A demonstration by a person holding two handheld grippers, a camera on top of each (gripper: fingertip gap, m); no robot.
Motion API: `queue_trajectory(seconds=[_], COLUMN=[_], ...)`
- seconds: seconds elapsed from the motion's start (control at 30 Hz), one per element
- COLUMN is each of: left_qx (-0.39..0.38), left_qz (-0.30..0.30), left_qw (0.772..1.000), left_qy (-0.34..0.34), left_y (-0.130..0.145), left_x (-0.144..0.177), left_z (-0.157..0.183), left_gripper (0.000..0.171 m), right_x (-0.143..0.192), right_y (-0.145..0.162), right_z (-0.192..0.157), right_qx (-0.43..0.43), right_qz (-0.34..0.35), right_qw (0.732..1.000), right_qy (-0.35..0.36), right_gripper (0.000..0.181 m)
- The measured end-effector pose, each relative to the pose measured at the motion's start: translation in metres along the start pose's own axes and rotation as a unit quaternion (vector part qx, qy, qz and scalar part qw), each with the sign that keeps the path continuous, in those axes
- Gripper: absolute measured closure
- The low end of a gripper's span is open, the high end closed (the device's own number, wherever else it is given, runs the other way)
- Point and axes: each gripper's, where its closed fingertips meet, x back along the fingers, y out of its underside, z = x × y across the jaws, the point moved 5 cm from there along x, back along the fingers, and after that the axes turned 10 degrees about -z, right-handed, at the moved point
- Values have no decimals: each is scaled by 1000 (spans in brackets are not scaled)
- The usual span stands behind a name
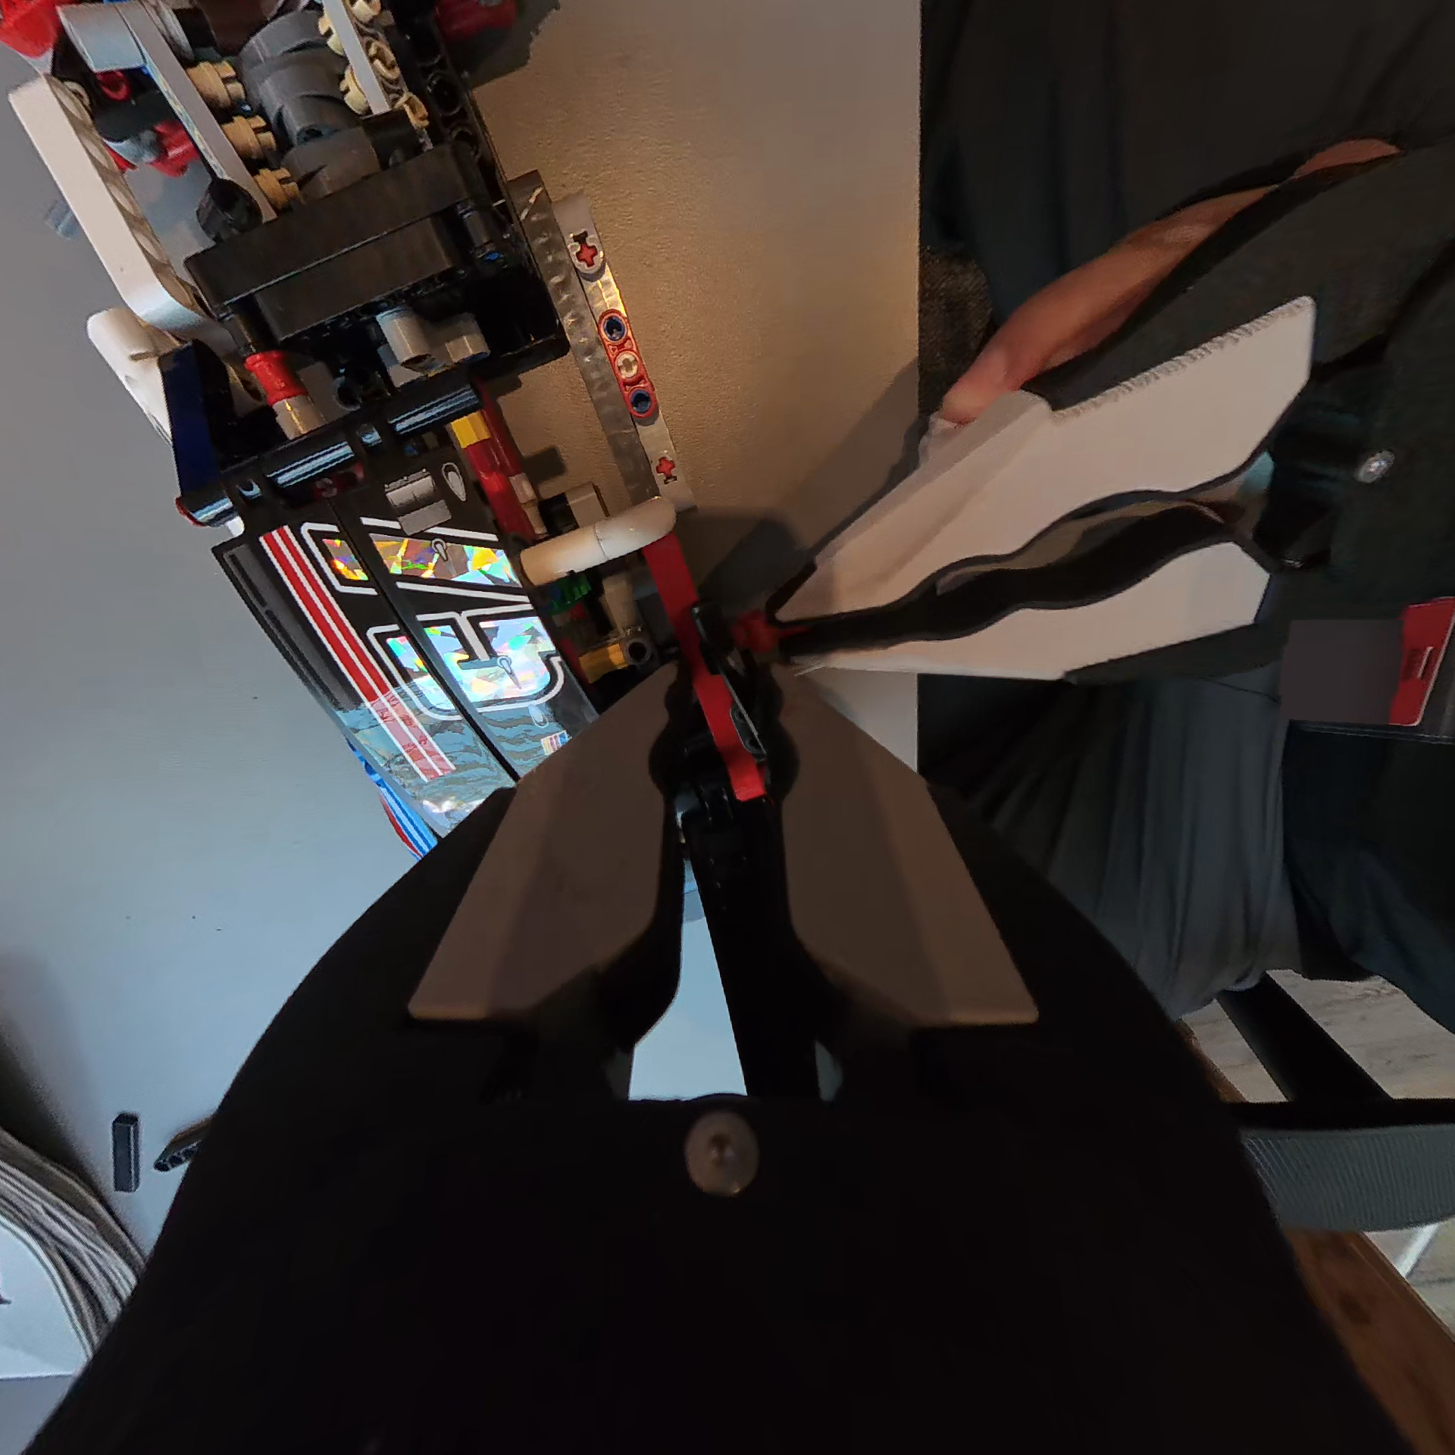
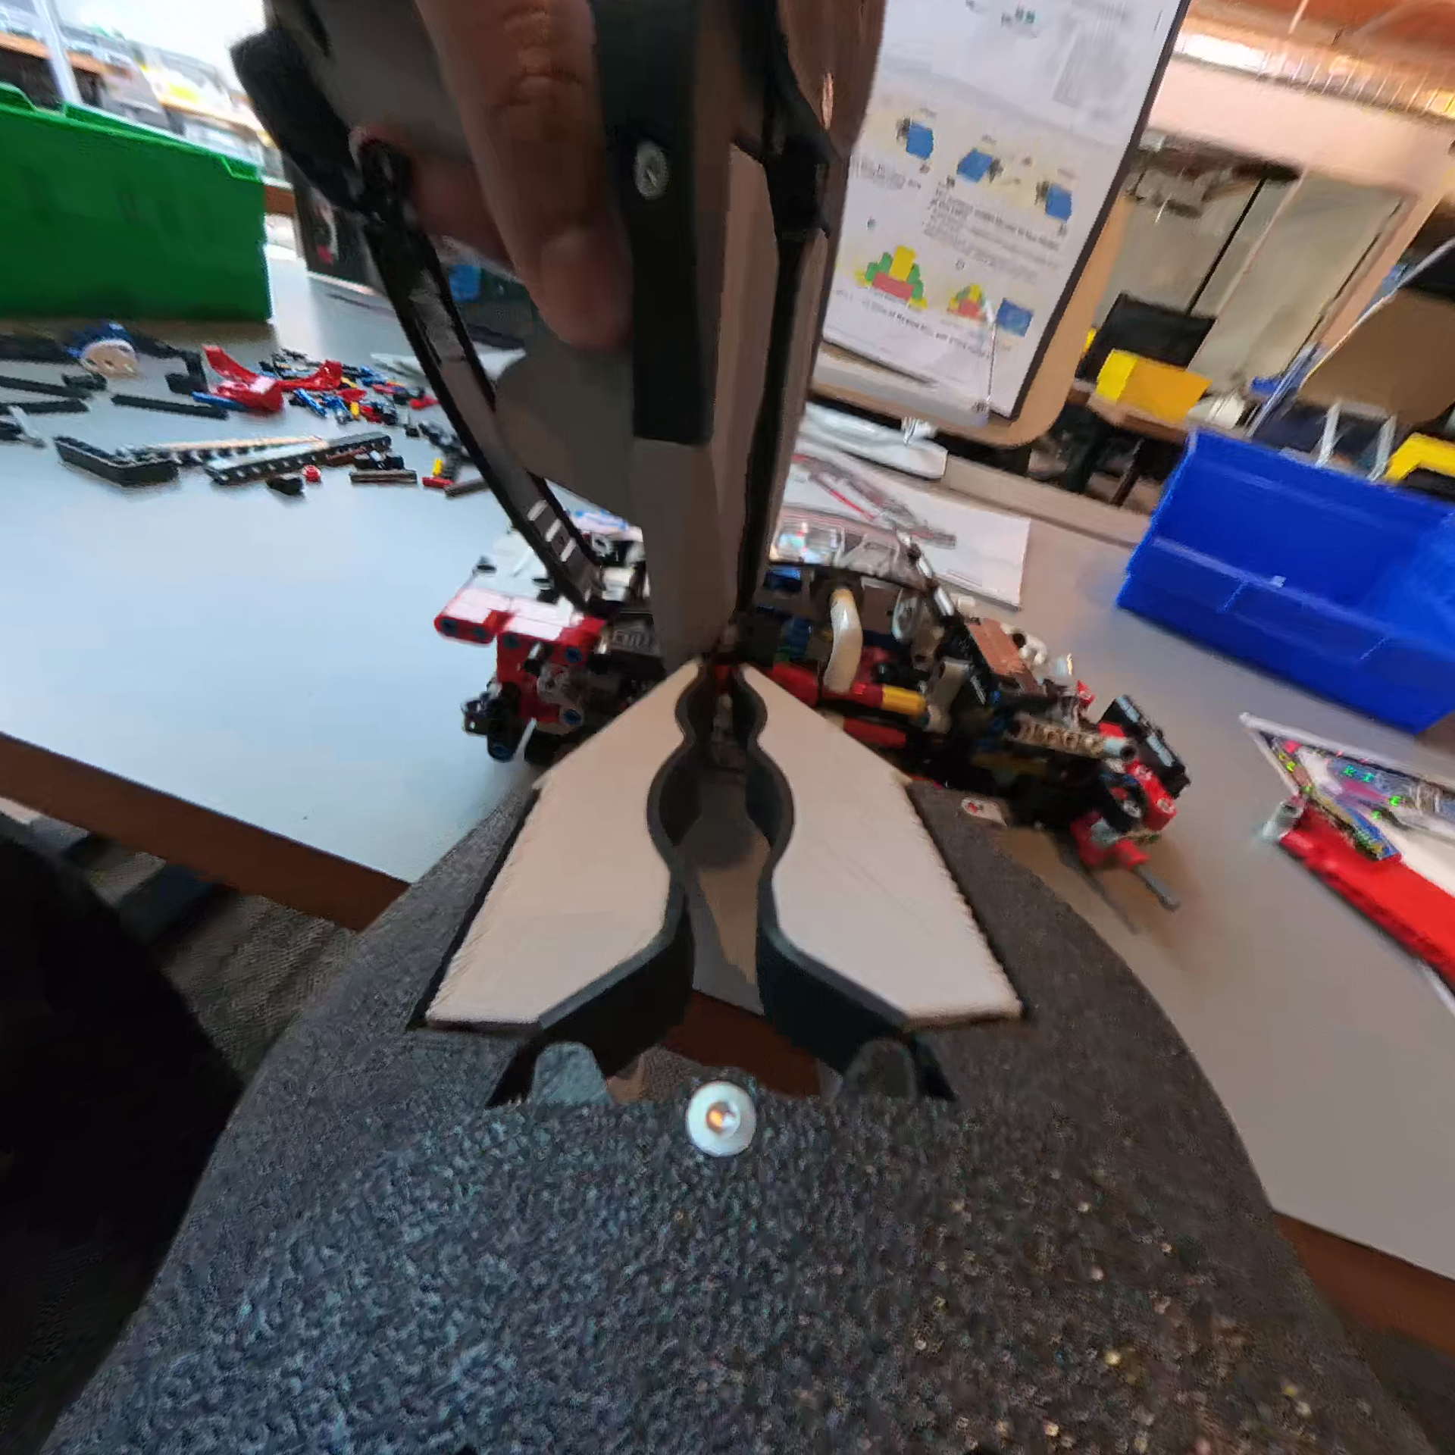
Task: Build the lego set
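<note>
left black two-finger claw (image 1: 720, 708) clamps a flat red plastic beam (image 1: 712, 708); right white-padded claw (image 1: 775, 630) pinches a small red pin (image 1: 752, 626). a skewed push could pop the pin loose.

Dim left view; right view bright, motion-blurred; fisheye edges.

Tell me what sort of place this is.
Probably a shared workshop or lab. A grey table carries loose Lego pieces and a part-built Lego car; a blue parts bin and an instruction board stand behind.
</note>
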Motion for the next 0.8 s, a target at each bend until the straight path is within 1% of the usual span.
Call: queue_trajectory(seconds=[0.07, 0.1, 0.17, 0.23, 0.4, 0.63, 0.73, 0.8], left_qx=[3, 10, 42, 35, 45, 53, 57, 59], left_qz=[-2, 3, 4, 12, 27, 34, 38, 42], left_qw=[1000, 1000, 999, 999, 998, 997, 996, 995], left_qy=[8, 12, 34, 27, 41, 54, 58, 65], left_y=[-1, 0, -1, -1, 0, 0, 1, 1], left_x=[0, 0, -1, 0, 0, 0, 0, 1], left_z=[2, 1, -1, -2, -3, -4, -4, -5], left_gripper=[159, 159, 159, 158, 159, 159, 159, 159], right_x=[1, 0, 0, -1, -2, -1, 3, 3], right_y=[-2, -1, 1, 5, 12, 13, 10, 11], right_z=[0, 0, 3, 4, 6, 4, 5, 5], right_qx=[18, 11, -21, -38, -84, -67, -76, -76], right_qz=[3, 4, 7, 8, 22, 25, 46, 49], right_qw=[1000, 1000, 999, 999, 995, 996, 995, 994], right_qy=[2, -4, -24, -33, -57, -50, -51, -55], right_gripper=[180, 180, 180, 180, 181, 181, 181, 181])
